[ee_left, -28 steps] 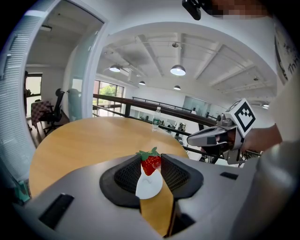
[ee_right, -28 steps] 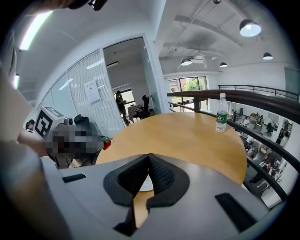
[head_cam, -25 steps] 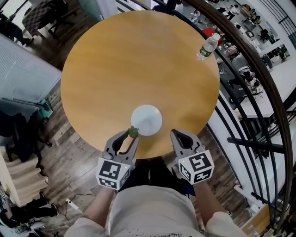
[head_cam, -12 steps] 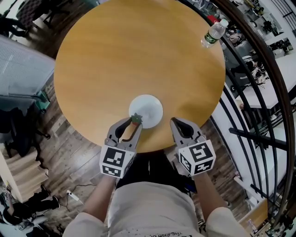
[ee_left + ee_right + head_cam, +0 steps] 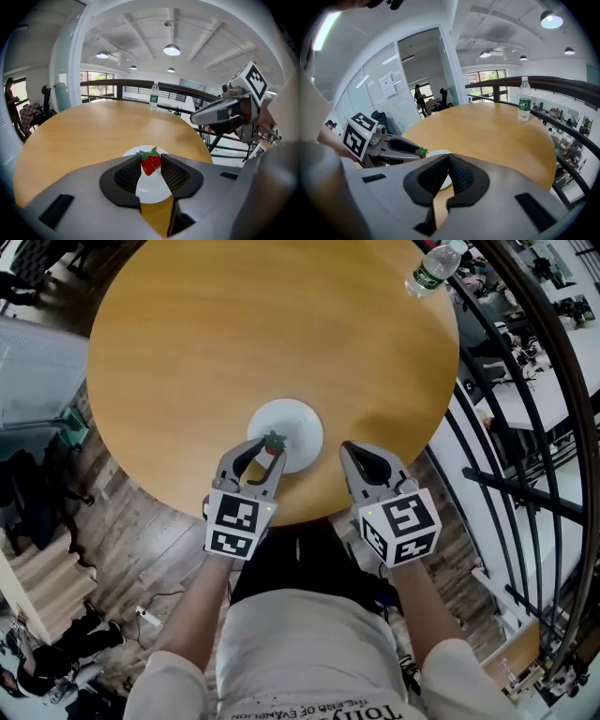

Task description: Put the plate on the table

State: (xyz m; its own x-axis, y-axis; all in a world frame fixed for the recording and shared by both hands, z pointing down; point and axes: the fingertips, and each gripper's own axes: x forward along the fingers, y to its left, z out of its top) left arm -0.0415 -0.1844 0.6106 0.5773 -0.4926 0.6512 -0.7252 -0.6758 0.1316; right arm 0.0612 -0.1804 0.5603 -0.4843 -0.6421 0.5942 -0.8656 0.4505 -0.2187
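A small white plate (image 5: pixel 292 424) lies flat on the round wooden table (image 5: pixel 253 324), close to its near edge. My left gripper (image 5: pixel 267 450) is shut on a red strawberry (image 5: pixel 273 441) with a green leafy top, and holds it over the plate's near rim. In the left gripper view the strawberry (image 5: pixel 151 164) is pinched between the two ribbed pads, with the plate (image 5: pixel 151 188) below it. My right gripper (image 5: pixel 351 452) hovers just right of the plate, shut with nothing in it; its pads meet at the tips (image 5: pixel 448 161).
A clear water bottle (image 5: pixel 429 268) with a green label stands at the table's far right edge. A dark curved railing (image 5: pixel 525 381) runs along the right side. Wooden floor and office chairs lie to the left.
Both grippers have sunk toward the table. The left one has carried the strawberry from beside the plate's near-left edge to over its rim.
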